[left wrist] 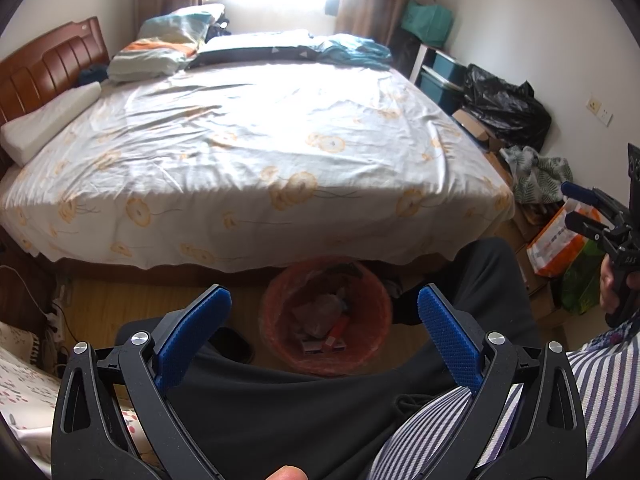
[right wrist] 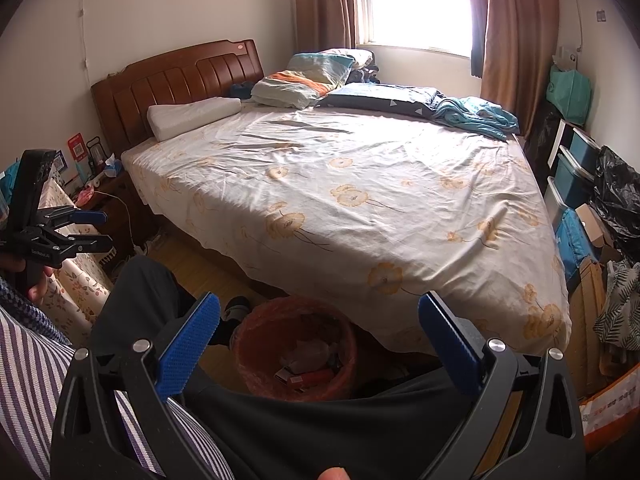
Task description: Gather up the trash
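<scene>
**Both grippers empty above the bin**

The left hand-held gripper [left wrist: 325, 312] is spread wide, its blue pads well apart with nothing between them. The right hand-held gripper [right wrist: 319, 320] is likewise wide open and holds nothing. Each also shows from the side in the other's view, at the frame edge, with its fingers parted.

The bin [left wrist: 325, 316], round and lined with an orange bag, stands on the wooden floor [left wrist: 100, 300] just in front of the foot of the bed [left wrist: 256, 152], partly under the overhang of the sheet. In the left wrist view it lies straight ahead between the two pads. In the right wrist view the bin [right wrist: 296, 344] sits lower left of centre. Inside it lies trash [right wrist: 308, 372]: crumpled clear wrapping, a red piece and some small flat packets.

The person's dark-trousered legs [left wrist: 304, 416] frame the bin on both sides, and a striped shirt [left wrist: 600, 376] shows at the edges.

The bed carries a flowered sheet, a white pillow [right wrist: 192, 114] by the wooden headboard [right wrist: 180, 80], and bedding piled at the far side beneath the window. A black bag [left wrist: 506, 106] and boxes stand along the right wall.
</scene>
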A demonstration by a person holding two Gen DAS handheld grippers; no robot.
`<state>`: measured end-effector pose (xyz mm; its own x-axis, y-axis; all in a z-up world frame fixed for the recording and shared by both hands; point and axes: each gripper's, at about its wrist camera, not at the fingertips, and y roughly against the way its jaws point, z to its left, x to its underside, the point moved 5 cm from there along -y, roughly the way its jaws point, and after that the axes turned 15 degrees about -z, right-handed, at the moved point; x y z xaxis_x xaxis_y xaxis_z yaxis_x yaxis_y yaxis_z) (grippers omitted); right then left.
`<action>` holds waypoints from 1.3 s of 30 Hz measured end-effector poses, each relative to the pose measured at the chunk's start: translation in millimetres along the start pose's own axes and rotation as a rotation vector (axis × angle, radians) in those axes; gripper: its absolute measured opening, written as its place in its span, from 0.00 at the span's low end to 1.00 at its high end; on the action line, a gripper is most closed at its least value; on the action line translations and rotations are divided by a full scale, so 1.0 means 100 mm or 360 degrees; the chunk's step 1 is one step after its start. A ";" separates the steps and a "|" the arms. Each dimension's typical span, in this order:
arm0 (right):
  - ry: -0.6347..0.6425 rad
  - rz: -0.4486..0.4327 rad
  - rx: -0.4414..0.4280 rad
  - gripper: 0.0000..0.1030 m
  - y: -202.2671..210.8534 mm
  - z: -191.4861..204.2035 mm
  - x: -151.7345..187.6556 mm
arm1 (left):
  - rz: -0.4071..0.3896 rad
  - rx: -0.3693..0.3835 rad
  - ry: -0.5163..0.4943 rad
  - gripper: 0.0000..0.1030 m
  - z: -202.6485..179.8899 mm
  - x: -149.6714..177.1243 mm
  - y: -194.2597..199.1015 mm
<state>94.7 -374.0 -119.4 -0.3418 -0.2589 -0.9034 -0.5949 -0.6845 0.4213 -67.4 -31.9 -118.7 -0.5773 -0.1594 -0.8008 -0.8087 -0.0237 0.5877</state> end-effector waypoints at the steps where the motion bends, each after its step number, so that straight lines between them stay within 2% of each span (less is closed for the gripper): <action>1: -0.0002 0.0000 -0.0001 0.95 0.00 0.00 0.00 | 0.0000 0.0001 0.0001 0.94 0.00 0.00 0.00; 39: 0.0009 -0.0003 -0.0001 0.95 0.01 -0.02 -0.02 | -0.0015 0.0007 -0.0020 0.94 -0.01 -0.03 0.00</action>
<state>96.0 -375.7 -117.2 -0.3364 -0.2615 -0.9047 -0.5950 -0.6856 0.4194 -65.8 -32.9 -116.1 -0.5712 -0.1470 -0.8076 -0.8145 -0.0205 0.5798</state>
